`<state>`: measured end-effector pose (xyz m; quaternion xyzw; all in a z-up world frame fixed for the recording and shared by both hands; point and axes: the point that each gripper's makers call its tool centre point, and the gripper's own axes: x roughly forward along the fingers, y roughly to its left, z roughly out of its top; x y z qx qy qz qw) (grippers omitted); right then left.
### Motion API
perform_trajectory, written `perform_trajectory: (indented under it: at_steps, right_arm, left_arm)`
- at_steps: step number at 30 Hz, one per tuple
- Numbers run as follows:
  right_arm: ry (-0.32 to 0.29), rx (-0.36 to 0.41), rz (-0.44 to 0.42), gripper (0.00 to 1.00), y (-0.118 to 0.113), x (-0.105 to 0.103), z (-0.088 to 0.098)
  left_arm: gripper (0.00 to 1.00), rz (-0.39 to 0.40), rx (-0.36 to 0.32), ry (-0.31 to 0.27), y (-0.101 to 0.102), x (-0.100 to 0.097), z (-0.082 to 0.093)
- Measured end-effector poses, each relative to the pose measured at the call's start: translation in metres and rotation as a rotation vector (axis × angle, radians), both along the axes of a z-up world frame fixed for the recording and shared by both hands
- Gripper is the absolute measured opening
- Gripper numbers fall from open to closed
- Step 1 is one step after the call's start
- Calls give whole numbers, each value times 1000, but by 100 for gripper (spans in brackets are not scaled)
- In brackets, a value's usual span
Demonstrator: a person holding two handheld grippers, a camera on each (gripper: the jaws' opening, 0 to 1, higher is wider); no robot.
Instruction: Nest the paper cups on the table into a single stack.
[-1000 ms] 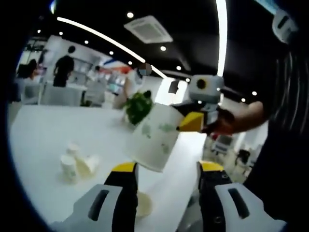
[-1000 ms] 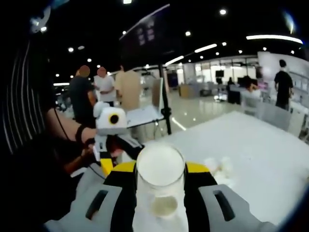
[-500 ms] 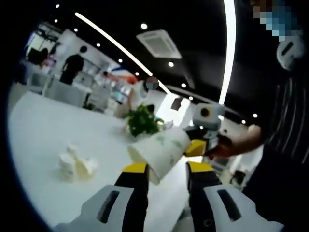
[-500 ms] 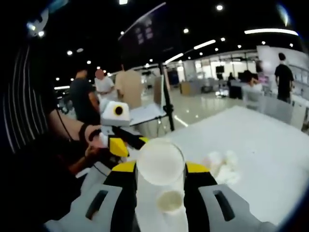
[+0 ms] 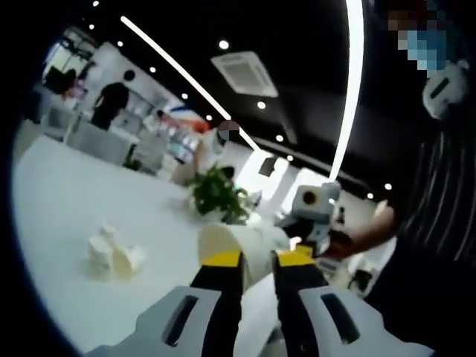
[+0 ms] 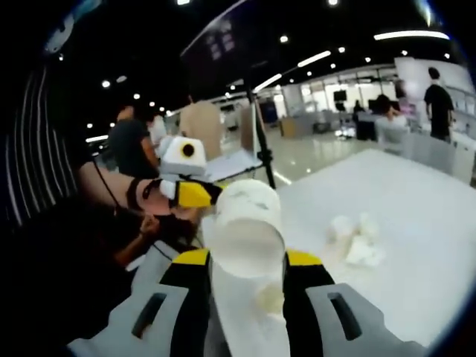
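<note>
A white paper cup with a green print (image 5: 223, 239) lies tilted between both grippers above the white table (image 5: 67, 201). My left gripper (image 5: 259, 257) has its jaws drawn close together, pinching the cup's wall at the near end. My right gripper (image 5: 303, 236) holds the cup's far end. In the right gripper view the cup (image 6: 247, 223) sits between the jaws of my right gripper (image 6: 247, 259), which is shut on it, and a yellow finger of the left gripper (image 6: 195, 193) touches its far end. Another cup (image 6: 269, 297) shows on the table below.
A loose cluster of paper cups (image 5: 111, 253) (image 6: 357, 238) lies on the table (image 6: 424, 245). A potted green plant (image 5: 219, 195) stands at the far side. People stand in the background, and a person's arm and striped sleeve are close by.
The left gripper's jaws have narrowed from wide apart onto the cup. The cup has tipped flatter and come in between them. The right gripper keeps hold of it.
</note>
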<state>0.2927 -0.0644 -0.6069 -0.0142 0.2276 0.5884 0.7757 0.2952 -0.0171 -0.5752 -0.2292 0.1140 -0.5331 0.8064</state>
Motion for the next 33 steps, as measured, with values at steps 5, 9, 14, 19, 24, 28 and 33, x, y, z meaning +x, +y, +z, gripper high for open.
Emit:
perform_trajectory:
  at_steps: [5, 9, 14, 19, 24, 28, 33]
  right_arm:
    - [12, -7, 12, 33, 1, -4, -5]
    - [46, 9, 4, 32, 1, -6, -8]
    - [47, 8, 9, 31, 1, -6, -10]
    - [63, 15, 0, 30, 0, -6, -14]
    - [81, 24, -5, 30, -2, -13, -20]
    - [72, 27, -4, 30, -1, -15, -22]
    - [61, 34, -18, 32, -2, -17, -23]
  left_arm:
    - [7, -26, -17, 14, -1, -3, 6]
    - [4, -46, -17, 20, -2, -5, 8]
    - [2, -63, -31, 30, -5, -8, 13]
    - [1, -69, -23, 41, -5, -7, 9]
    - [0, -68, -6, 24, -7, -18, 4]
    - [0, -67, 2, 17, -8, -18, 6]
    - [0, -61, 15, 7, -7, -16, 7]
